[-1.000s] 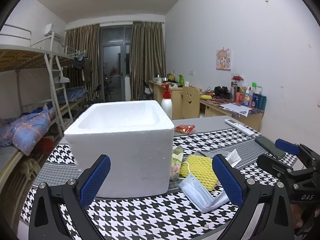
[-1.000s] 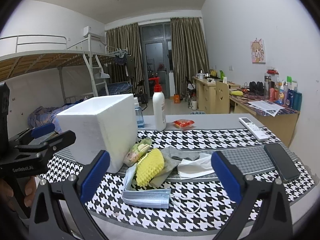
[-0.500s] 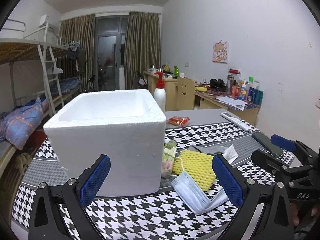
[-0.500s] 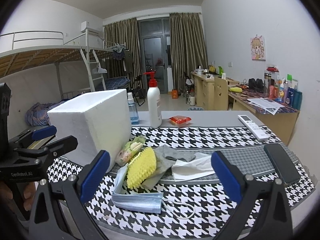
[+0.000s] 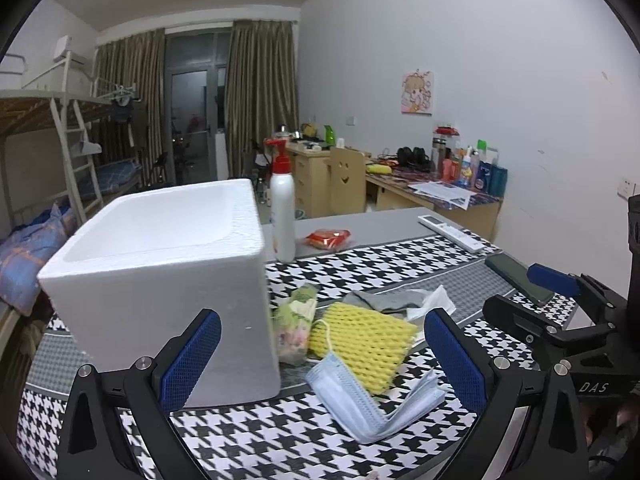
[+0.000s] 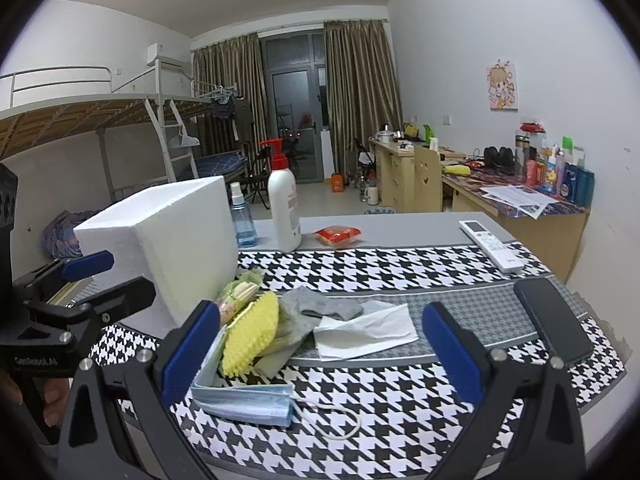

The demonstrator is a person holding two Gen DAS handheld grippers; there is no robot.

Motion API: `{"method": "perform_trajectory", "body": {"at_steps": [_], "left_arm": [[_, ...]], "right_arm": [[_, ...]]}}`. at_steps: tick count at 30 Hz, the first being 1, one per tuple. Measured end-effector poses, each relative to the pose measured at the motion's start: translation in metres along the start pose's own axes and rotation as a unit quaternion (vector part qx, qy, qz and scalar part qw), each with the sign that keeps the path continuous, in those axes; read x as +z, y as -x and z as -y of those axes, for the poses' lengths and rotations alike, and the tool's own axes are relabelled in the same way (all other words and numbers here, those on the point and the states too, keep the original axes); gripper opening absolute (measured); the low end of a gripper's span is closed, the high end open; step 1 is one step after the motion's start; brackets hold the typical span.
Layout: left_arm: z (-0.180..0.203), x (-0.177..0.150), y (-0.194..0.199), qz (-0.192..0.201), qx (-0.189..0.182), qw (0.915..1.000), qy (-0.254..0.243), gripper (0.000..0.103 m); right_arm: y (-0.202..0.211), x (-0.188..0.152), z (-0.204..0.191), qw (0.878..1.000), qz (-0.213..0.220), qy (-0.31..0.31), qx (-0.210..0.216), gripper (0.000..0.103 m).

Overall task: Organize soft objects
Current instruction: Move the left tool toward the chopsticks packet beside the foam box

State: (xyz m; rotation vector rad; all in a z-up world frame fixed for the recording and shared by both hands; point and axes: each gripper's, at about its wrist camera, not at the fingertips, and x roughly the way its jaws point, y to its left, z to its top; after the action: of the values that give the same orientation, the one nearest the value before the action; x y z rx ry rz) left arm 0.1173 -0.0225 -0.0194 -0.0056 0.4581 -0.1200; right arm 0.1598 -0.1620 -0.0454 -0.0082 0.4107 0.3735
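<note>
On the left stands the white foam box [image 5: 160, 280], open at the top, on the houndstooth cloth [image 5: 280, 436]. My left gripper [image 5: 322, 360] hovers in front of it with the jaws wide apart and nothing between them. Just beside the box leans a small green packet [image 5: 296, 320]. Next to it lies the yellow foam net [image 5: 364, 338], partly over a blue face mask [image 5: 360, 400]. Behind the net lie a grey sock [image 6: 320, 306] and a white tissue [image 6: 366, 334]. My right gripper [image 6: 320, 354] hangs over these soft things, its jaws also wide apart and empty. Behind stand a white pump bottle [image 6: 283, 204] and a small blue spray bottle [image 6: 241, 220]. Far right lie a remote control [image 6: 490, 245] and a dark phone [image 6: 552, 322].
</note>
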Motion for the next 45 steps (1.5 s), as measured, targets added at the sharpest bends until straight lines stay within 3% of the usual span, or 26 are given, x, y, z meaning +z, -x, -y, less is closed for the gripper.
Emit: {"method": "perform_trajectory", "body": {"at_steps": [15,37,45], "left_arm": [[0.033,0.007,-0.031,-0.03,-0.043,0.9984,-0.023,0.102],[0.052,0.027,-0.093,-0.077,0.011,0.9969,-0.016,0.102],[0.059,0.032,-0.108,-0.085,0.002,0.9961,-0.023,0.102]], "right_arm": [[-0.007,-0.006,0.034,0.999,-0.008,-0.027,-0.018,0.102],[-0.026,-0.009,0.084,0.997,-0.029,-0.057,-0.032,0.102],[-0.032,-0.009,0.092,0.997,-0.034,-0.063,-0.033,0.102]]}}
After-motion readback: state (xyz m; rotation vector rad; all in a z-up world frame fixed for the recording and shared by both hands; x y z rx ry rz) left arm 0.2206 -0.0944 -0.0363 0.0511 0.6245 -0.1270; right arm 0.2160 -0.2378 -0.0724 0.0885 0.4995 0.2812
